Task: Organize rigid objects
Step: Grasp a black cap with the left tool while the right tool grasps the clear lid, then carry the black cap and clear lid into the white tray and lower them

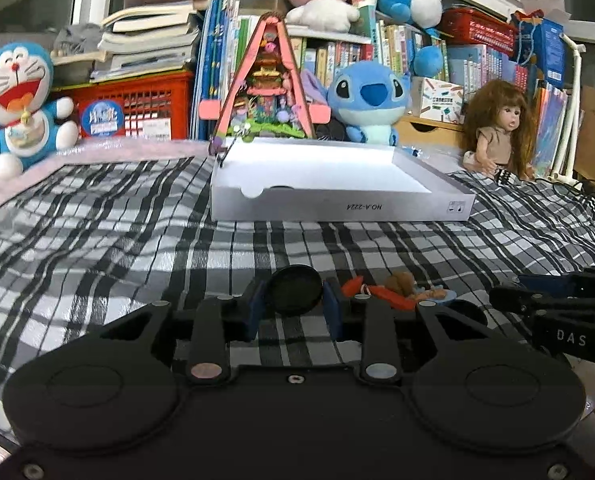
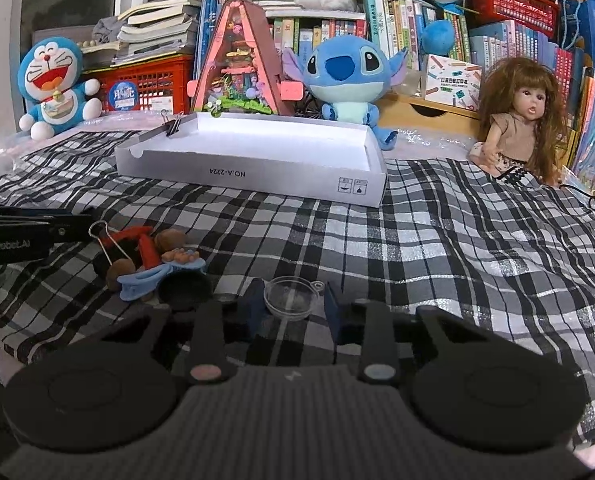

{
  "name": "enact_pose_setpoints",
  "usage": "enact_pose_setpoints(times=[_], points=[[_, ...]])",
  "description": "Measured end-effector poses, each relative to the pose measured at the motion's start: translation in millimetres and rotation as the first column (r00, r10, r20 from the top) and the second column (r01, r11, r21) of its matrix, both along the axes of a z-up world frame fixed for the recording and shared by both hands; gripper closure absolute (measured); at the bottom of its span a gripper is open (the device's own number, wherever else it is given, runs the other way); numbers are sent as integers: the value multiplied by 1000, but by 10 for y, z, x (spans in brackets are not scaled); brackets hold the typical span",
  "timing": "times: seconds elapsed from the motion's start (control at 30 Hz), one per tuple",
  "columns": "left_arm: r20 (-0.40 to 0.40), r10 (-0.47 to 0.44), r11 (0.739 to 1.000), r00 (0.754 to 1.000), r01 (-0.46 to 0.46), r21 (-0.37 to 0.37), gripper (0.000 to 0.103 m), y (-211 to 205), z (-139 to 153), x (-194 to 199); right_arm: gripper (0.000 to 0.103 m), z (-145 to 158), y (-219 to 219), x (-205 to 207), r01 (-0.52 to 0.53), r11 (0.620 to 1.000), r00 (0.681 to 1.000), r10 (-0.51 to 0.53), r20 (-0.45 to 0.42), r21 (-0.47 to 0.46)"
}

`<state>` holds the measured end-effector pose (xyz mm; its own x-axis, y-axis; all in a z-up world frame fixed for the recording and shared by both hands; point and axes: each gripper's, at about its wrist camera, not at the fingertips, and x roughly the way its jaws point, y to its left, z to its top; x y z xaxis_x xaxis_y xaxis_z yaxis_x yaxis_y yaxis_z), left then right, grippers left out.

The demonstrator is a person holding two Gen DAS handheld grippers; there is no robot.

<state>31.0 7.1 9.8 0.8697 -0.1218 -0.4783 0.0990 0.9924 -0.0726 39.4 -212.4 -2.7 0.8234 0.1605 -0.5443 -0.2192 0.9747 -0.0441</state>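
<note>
My left gripper [image 1: 295, 304] pinched black round disc [image 1: 294, 289]; right gripper [image 2: 293, 308] fingers flanked clear plastic round dish [image 2: 292, 297] on checked bedcover [image 2: 437, 248], contact unclear. Advised: confirm grip, lift level, carry toward white shallow cardboard tray [image 2: 225, 160].

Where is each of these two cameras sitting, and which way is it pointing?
Left wrist view: sits on the left tool, looking forward and slightly down over the checked cloth; its pads grip a black round lid; the right tool shows at the right edge.
Right wrist view: sits on the right tool, facing the same way; its pads flank a clear round dish; the left tool shows at the left edge.
Shared: the white box, the toy pile and the plush toys behind.
</note>
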Motion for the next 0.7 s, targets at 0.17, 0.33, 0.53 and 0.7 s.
enact_pose_setpoints(times=[0.17,0.33,0.53,0.7], points=[[1,8,1000,1000,-8,8,73,-17,68,-3,66,36,-2,-5,3,1000,1000,-3,12,9],[-13,15,1000,1000,-15,9,73,-15,148,54,66,87,19,2,-2,1000,1000,2,26,5],[-21,17,1000,1000,-17,-19,73,23,283,206,66,197,40,102,5,1000,1000,-6,29,29],[-13,14,999,1000,-14,-33,73,38,430,396,66,329,42,262,13,999,1000,-14,20,53]])
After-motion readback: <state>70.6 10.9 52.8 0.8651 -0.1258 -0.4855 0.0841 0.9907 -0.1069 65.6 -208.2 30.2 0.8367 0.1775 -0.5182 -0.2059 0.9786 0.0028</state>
